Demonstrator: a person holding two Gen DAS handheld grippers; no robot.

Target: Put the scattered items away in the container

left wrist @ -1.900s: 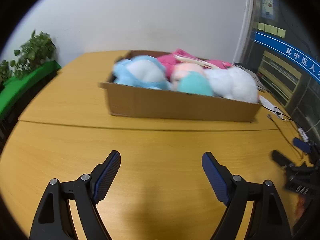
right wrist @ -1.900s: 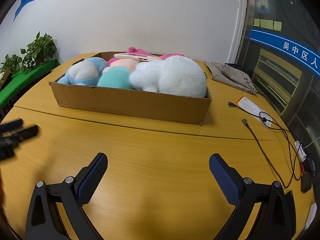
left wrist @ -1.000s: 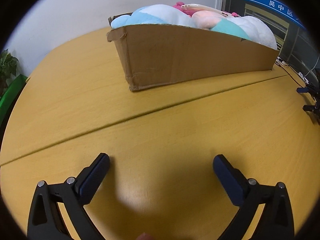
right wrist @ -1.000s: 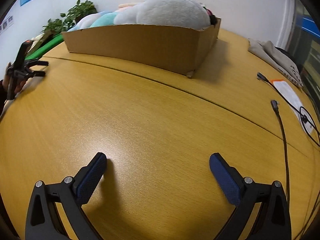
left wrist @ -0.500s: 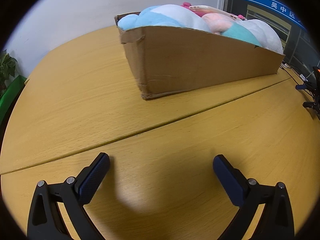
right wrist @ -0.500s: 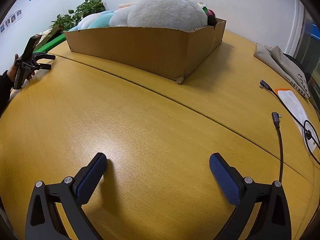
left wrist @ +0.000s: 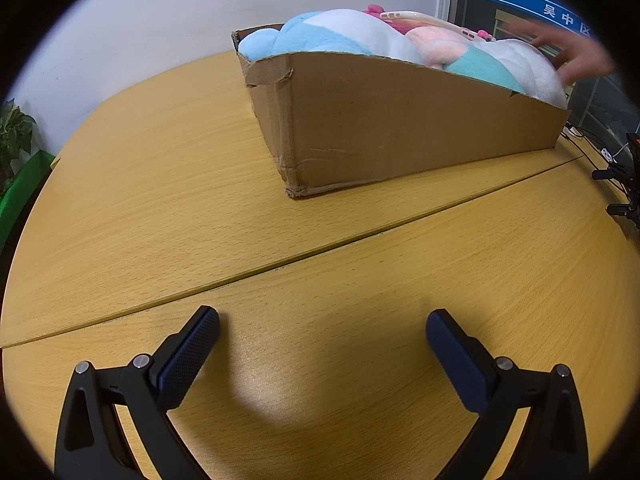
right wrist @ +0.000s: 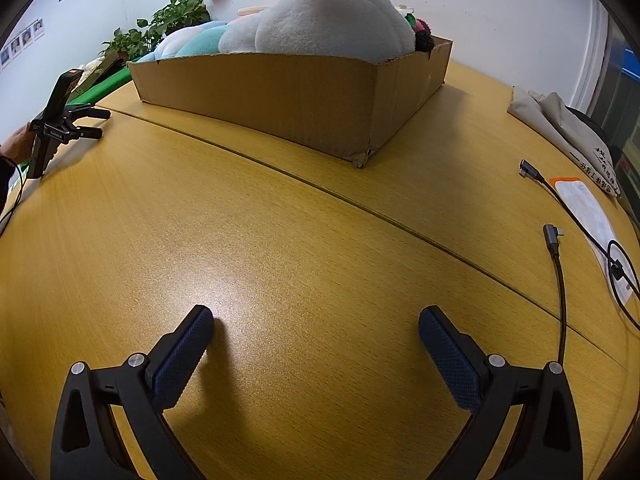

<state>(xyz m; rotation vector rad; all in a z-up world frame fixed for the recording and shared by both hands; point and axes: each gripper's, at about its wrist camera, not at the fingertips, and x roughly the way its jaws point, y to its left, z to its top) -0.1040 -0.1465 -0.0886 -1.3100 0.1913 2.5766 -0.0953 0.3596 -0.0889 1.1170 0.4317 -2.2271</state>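
A cardboard box (left wrist: pixel 400 128) (right wrist: pixel 280 96) stands on the wooden table, heaped with plush toys: a blue and white one (left wrist: pixel 328 36), a pink one (left wrist: pixel 436 46), a teal one (left wrist: pixel 480 66) and a big white one (right wrist: pixel 332 24). A blurred hand (left wrist: pixel 576 60) reaches over the white plush at the box's right end. My left gripper (left wrist: pixel 322 330) rests low over the bare tabletop, open and holding nothing. My right gripper (right wrist: pixel 314 326) is likewise open and holding nothing, well short of the box. The left gripper (right wrist: pixel 86 122) also shows at the left of the right wrist view, held in a hand.
Cables (right wrist: pixel 556 256) and a paper sheet (right wrist: pixel 588 216) lie at the table's right side, with a beige cloth bag (right wrist: pixel 560 124) behind them. Potted plants (right wrist: pixel 160 28) and a green surface (left wrist: pixel 20 192) sit beyond the table's left edge. A seam (left wrist: pixel 280 268) crosses the tabletop.
A blurred hand has come in over the plush toys at the top of the box. Both grippers have shifted only slightly, the box now sitting a bit further right in the left wrist view.
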